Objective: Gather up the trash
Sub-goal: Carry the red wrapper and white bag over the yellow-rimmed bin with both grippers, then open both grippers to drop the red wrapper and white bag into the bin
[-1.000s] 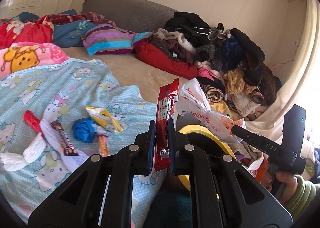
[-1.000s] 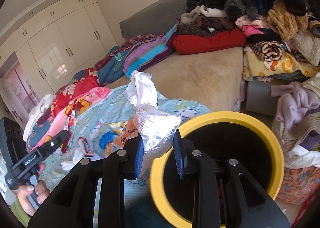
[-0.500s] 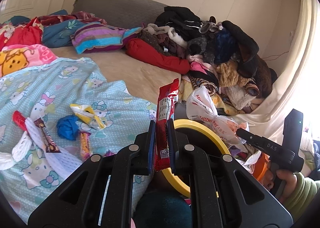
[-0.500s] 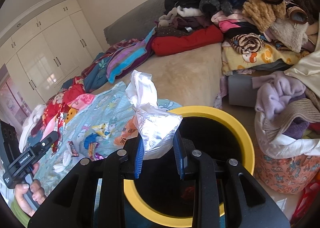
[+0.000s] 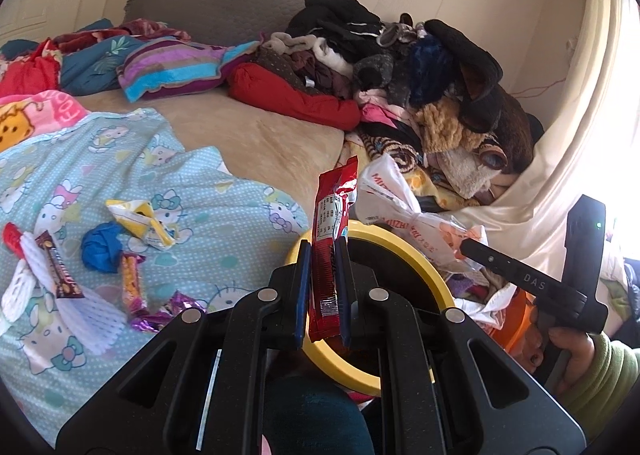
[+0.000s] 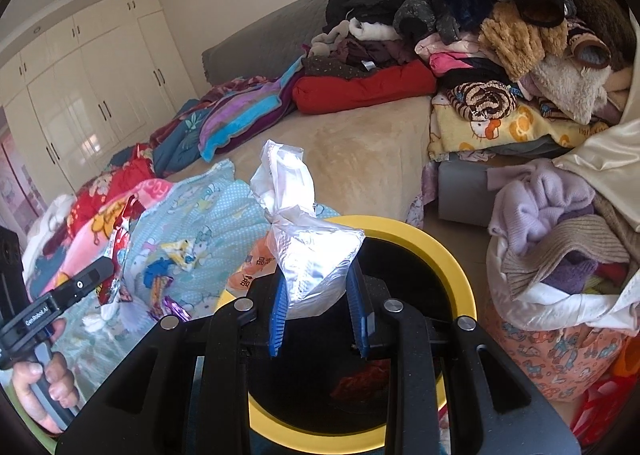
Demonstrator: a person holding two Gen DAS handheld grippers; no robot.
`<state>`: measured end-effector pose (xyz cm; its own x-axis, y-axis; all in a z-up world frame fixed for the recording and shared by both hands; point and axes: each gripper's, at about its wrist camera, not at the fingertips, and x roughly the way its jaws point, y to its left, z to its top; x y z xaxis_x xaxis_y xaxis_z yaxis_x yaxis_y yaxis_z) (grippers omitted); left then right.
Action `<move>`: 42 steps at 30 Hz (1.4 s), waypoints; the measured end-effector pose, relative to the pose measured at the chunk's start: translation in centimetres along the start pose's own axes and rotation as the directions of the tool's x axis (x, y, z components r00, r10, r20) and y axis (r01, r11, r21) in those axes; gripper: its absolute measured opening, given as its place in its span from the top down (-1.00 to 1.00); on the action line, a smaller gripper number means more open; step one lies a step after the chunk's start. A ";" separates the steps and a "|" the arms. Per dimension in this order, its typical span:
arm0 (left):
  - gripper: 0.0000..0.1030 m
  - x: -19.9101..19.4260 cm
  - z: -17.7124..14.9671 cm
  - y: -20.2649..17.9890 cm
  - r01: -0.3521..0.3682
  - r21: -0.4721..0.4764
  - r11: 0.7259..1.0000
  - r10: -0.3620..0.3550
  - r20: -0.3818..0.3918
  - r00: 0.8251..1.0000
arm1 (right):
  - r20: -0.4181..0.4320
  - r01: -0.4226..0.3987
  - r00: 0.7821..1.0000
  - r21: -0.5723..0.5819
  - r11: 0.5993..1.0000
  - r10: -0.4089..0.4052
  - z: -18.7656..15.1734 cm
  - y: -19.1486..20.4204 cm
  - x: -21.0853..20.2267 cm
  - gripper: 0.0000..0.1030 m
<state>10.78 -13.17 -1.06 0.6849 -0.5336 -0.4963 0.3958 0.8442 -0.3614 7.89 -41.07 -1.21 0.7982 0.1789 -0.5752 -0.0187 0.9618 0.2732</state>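
Bedroom: a bed (image 5: pixel 256 143) with a blue cartoon-print blanket (image 5: pixel 192 207) strewn with wrappers (image 5: pixel 140 221), clothes heaped behind. Left hand-held gripper (image 5: pixel 323 275) clamps an upright red wrapper (image 5: pixel 332 231); right hand-held gripper (image 6: pixel 318 295) pinches a crumpled silver-white bag (image 6: pixel 308 251), both above the yellow-rimmed bin (image 6: pixel 440 255).

"DAS" on right tool (image 5: pixel 472 251), "GenRobot.AI" on left tool (image 6: pixel 100 269)
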 end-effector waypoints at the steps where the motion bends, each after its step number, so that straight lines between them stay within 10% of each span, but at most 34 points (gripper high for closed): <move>1: 0.86 0.2 -0.1 -0.2 0.002 0.002 1.000 -0.002 -0.004 1.000 | -0.006 0.007 1.000 -0.008 1.000 -0.007 -0.1 0.0 0.2 0.50; 30: 0.83 8.2 -3.2 -4.2 0.091 0.090 0.992 -0.074 -0.178 0.981 | -0.192 0.118 0.977 0.094 0.988 -0.099 -2.9 -3.8 4.0 0.44; 34: -0.06 8.4 -3.2 -3.9 0.071 0.072 0.995 -0.058 -0.172 0.983 | -0.187 0.120 0.978 0.160 0.980 -0.089 -2.9 -4.7 3.8 -0.11; 37: -0.62 7.6 -3.0 -3.6 0.037 0.070 0.997 -0.027 -0.144 0.989 | -0.173 0.127 0.980 0.153 0.980 -0.100 -2.8 -4.4 3.5 -0.17; 42: -0.78 6.3 -2.7 -2.9 -0.014 0.065 0.998 0.021 -0.109 0.994 | -0.125 0.111 0.987 0.096 0.989 -0.099 -2.4 -2.5 2.9 -0.26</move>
<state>12.25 -19.10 -5.27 0.6223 -0.5177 -0.5871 0.4251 0.8533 -0.3018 8.74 -42.42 -5.41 0.7146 0.1075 -0.6912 0.1278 0.9514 0.2801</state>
